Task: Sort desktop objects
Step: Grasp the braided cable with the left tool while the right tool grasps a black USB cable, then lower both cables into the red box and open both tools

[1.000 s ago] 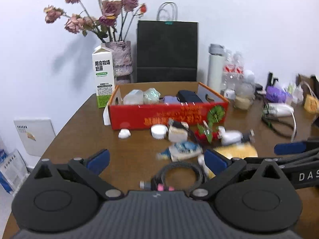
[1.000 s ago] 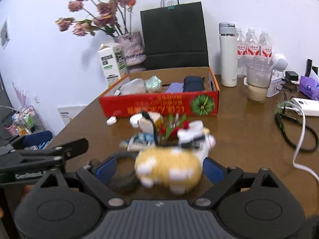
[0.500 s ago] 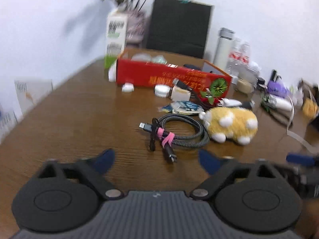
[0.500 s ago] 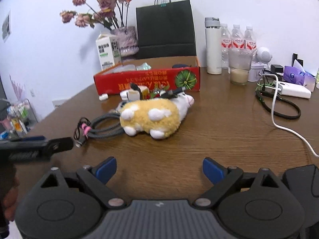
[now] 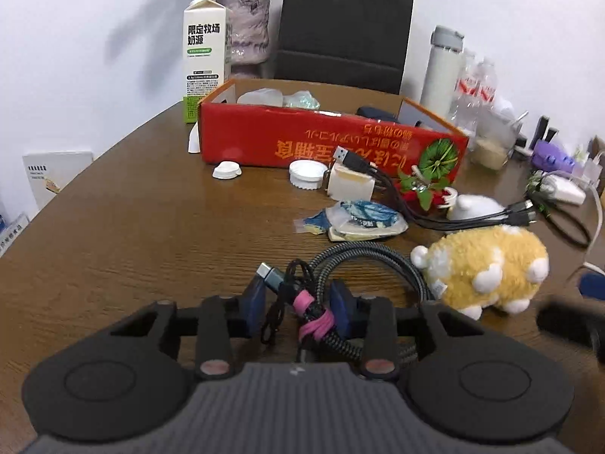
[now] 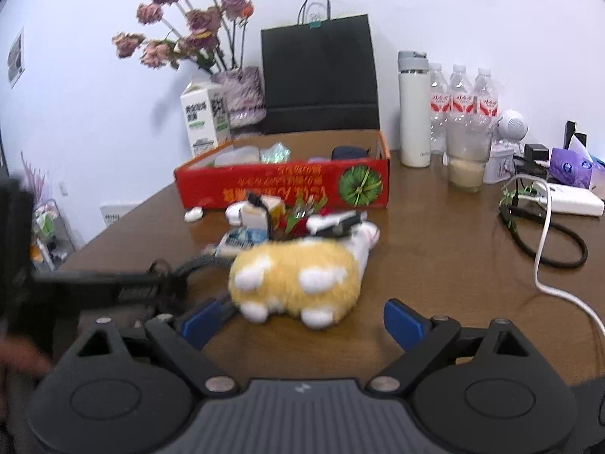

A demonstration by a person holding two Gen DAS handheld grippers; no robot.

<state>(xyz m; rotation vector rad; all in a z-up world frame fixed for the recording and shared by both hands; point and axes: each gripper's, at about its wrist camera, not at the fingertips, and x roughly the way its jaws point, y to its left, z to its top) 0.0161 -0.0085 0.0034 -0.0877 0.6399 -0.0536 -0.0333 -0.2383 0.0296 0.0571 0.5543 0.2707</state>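
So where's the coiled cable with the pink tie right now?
In the left wrist view the coiled cable lies on the table between the closing left gripper pads, left of the yellow plush toy.

Yellow plush toy (image 6: 295, 278) with white spots, red box (image 5: 325, 143), pink-tied grey braided cable (image 5: 363, 261), brown wood-grain table (image 5: 143, 234).

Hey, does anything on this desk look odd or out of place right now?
Yes. The red box has its printing upside down from here. In front of it, loose things lie in a heap: two white caps, a charger with trailing cables, a wrapper, and a plush toy tipped on its side.
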